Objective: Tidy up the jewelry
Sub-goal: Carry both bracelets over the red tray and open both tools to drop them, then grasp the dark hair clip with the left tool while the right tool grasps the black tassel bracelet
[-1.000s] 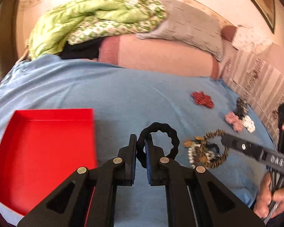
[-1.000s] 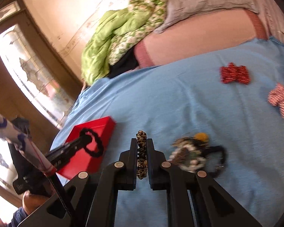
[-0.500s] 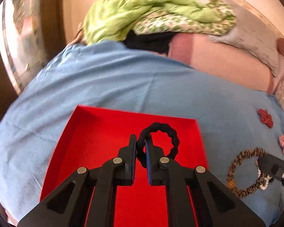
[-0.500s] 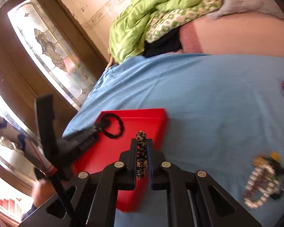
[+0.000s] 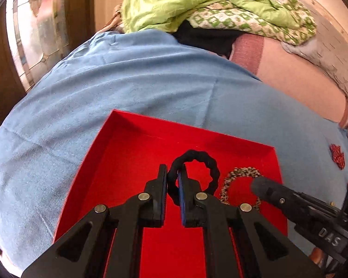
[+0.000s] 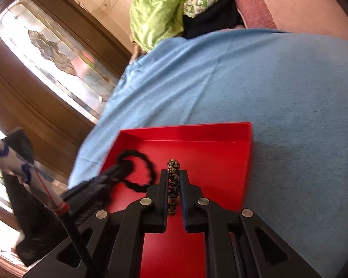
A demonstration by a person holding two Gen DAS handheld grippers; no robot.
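Blue sheet [image 5: 127, 88] covers the bed, red tray [image 5: 132, 139] sits on it, open side up, nothing lying loose in it that I can see. Both grippers are over the tray interior. Left gripper [image 5: 172, 180] is clamped down on the black braided ring [image 5: 194, 173]; the ring stands out past the fingertips, its loop facing the camera, hanging above the tray floor toward the right half. Right gripper [image 6: 174, 183] is pinched shut on the leopard-print ring [image 6: 173, 185], seen edge-on between the fingers in its own view, so its plane runs along the finger line. From the left wrist view that ring [image 5: 240, 185] hangs just right of the black one, close to the tray's right wall. Key relation: tray floor is straight below both held rings, so the drop looks like a plain release. Contact with the floor: can't tell. Red beaded piece [image 5: 336, 156] remains out on the sheet, well right of the tray.
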